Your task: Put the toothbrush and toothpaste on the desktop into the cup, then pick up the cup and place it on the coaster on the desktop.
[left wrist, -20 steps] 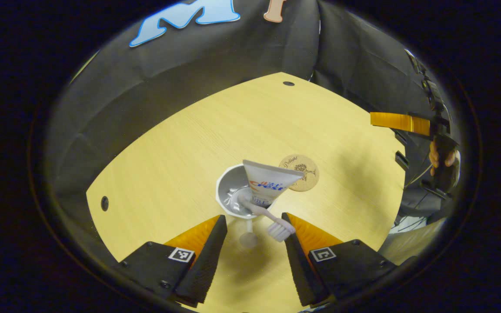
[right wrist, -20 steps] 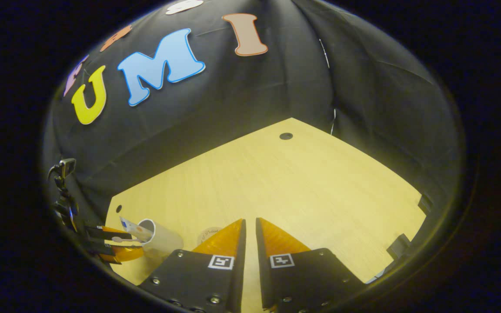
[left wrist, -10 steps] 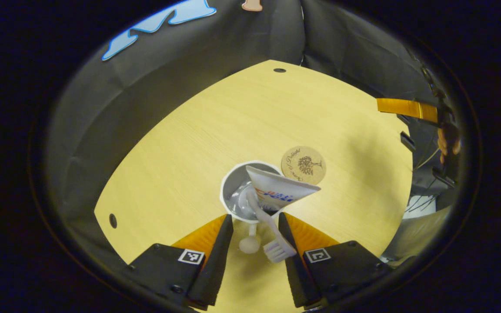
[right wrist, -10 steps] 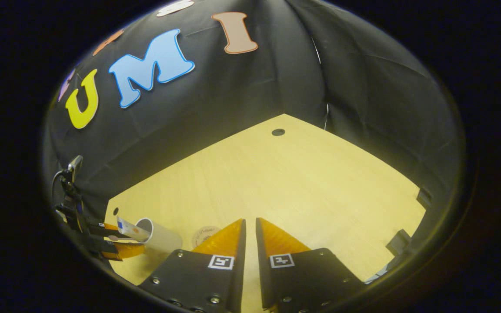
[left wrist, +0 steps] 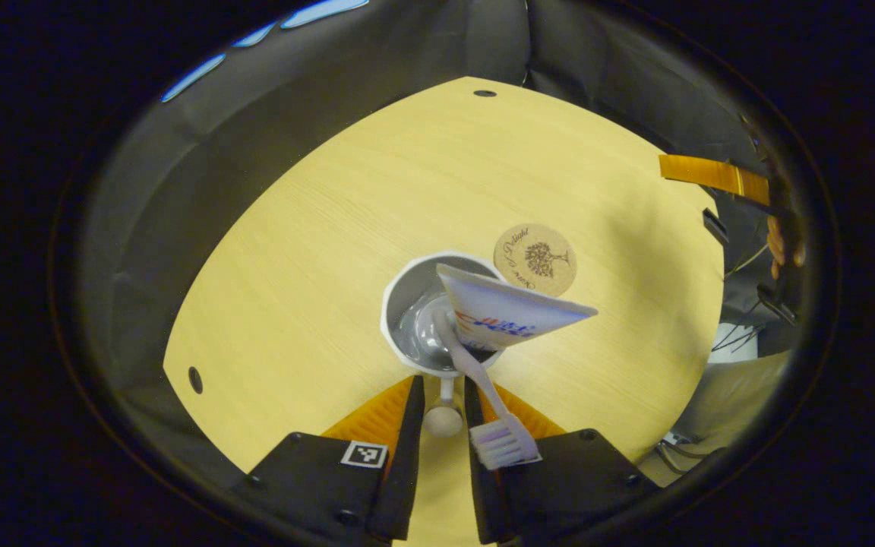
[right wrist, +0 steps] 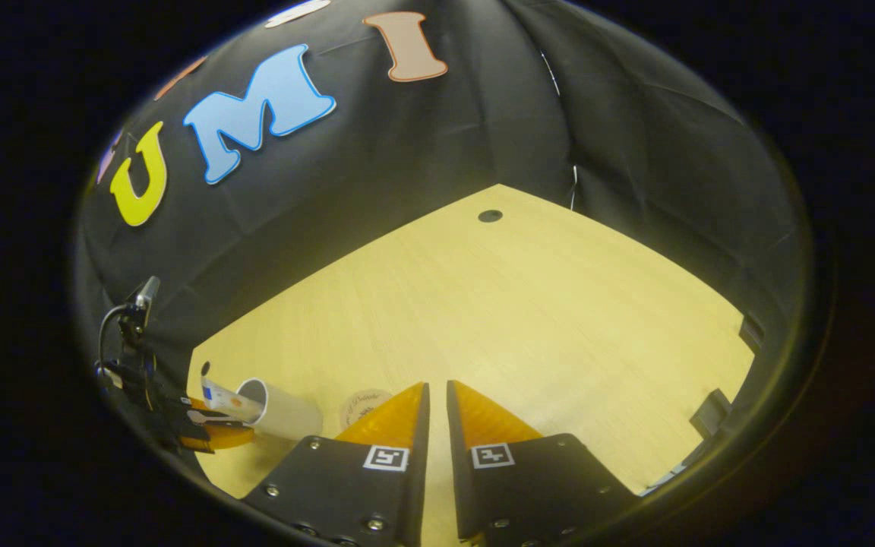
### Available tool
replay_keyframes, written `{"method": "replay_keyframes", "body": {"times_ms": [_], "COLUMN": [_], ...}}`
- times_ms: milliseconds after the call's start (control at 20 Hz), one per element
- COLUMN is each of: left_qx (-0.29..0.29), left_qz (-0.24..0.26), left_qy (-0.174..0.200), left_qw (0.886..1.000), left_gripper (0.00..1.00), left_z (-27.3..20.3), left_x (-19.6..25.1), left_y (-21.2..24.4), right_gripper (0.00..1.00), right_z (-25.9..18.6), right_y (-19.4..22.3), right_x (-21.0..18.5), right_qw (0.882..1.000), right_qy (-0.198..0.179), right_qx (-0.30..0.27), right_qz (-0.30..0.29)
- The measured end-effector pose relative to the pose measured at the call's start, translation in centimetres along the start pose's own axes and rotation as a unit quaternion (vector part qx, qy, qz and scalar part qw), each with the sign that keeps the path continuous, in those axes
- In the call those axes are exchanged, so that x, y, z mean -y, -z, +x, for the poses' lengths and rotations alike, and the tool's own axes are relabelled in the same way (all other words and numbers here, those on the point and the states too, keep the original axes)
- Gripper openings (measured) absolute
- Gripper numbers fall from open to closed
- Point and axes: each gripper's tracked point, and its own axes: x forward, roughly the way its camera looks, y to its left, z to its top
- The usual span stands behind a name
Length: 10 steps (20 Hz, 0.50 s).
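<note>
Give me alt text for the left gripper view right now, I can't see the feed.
The left gripper has its fingers nearly closed around the handle of a white cup standing on the wooden desktop, with the toothbrush and toothpaste sticking out of it. A round cork coaster lies just beyond the cup. The right gripper shows at the right edge.

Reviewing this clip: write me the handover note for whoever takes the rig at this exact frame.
Left hand-held gripper: fingers drawn close on either side of the cup's handle; whether they press on it, I cannot tell.
Right hand-held gripper: shut, empty, held above the desktop, away from the job.
Cup: on the desktop, beside the coaster, not on it.
Toothpaste and toothbrush: both in the cup, leaning out over its rim.
Done: both items loaded.
Left: secure the handle, lift the cup, set it on the coaster.
</note>
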Motion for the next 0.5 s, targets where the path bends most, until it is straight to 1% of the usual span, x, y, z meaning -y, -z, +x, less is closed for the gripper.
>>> {"method": "replay_keyframes", "body": {"times_ms": [100,300,350,500], "left_qx": [-0.014,-0.028,-0.017,-0.008], "left_qz": [-0.002,-0.021,-0.029,-0.032], "left_qy": [0.001,0.007,0.006,0.005], "left_qw": [1.000,0.999,0.999,0.999], "left_gripper": [0.34,0.26,0.25,0.20], "left_z": [0.6,1.6,1.8,1.8], "left_x": [-0.4,-1.0,-0.8,-0.5], "left_y": [0.4,1.1,0.9,0.6], "right_gripper": [0.16,0.16,0.16,0.16], "right_z": [0.0,0.0,0.0,0.4], "right_y": [0.2,0.2,0.2,0.2], "right_x": [0.1,0.3,0.3,0.6], "right_qw": [1.000,1.000,1.000,0.999], "right_qy": [0.002,0.010,0.013,0.017], "right_qx": [-0.003,-0.005,-0.007,-0.010], "right_qz": [0.002,0.014,0.017,0.026]}}
